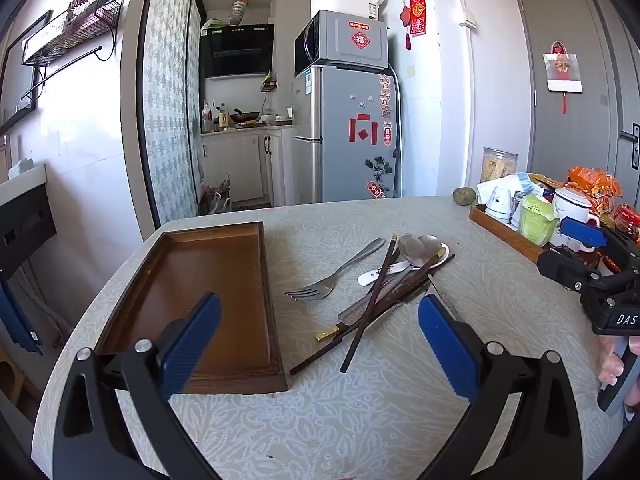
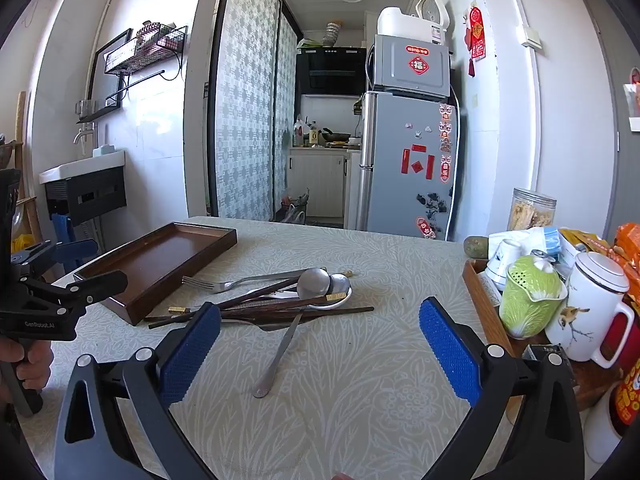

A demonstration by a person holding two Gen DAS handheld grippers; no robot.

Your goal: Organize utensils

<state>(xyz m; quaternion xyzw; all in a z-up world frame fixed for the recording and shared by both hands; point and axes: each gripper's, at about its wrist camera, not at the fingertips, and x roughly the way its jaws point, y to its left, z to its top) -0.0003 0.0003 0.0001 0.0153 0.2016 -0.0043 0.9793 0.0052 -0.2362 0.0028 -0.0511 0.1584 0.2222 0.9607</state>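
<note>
An empty dark wooden tray (image 1: 192, 280) (image 2: 160, 260) lies on the table's left side. Beside it to the right lies a loose pile of utensils: a steel fork (image 1: 332, 276) (image 2: 240, 281), steel spoons (image 1: 412, 250) (image 2: 314, 282), several dark chopsticks (image 1: 372, 304) (image 2: 280, 312), a white ceramic spoon (image 1: 380, 274) and a steel knife (image 2: 280, 354). My left gripper (image 1: 320, 336) is open and empty, hovering near the tray's front right corner and the pile. My right gripper (image 2: 320, 344) is open and empty above the knife, just short of the pile.
A second wooden tray (image 1: 508, 236) (image 2: 484, 304) at the right holds a green cabbage-shaped pot (image 2: 528, 300), white mugs (image 2: 592, 304) and snack packets. A jar (image 2: 530, 210) stands behind it. The table (image 2: 360, 380) has a patterned cloth. A fridge (image 2: 408, 164) stands beyond the table.
</note>
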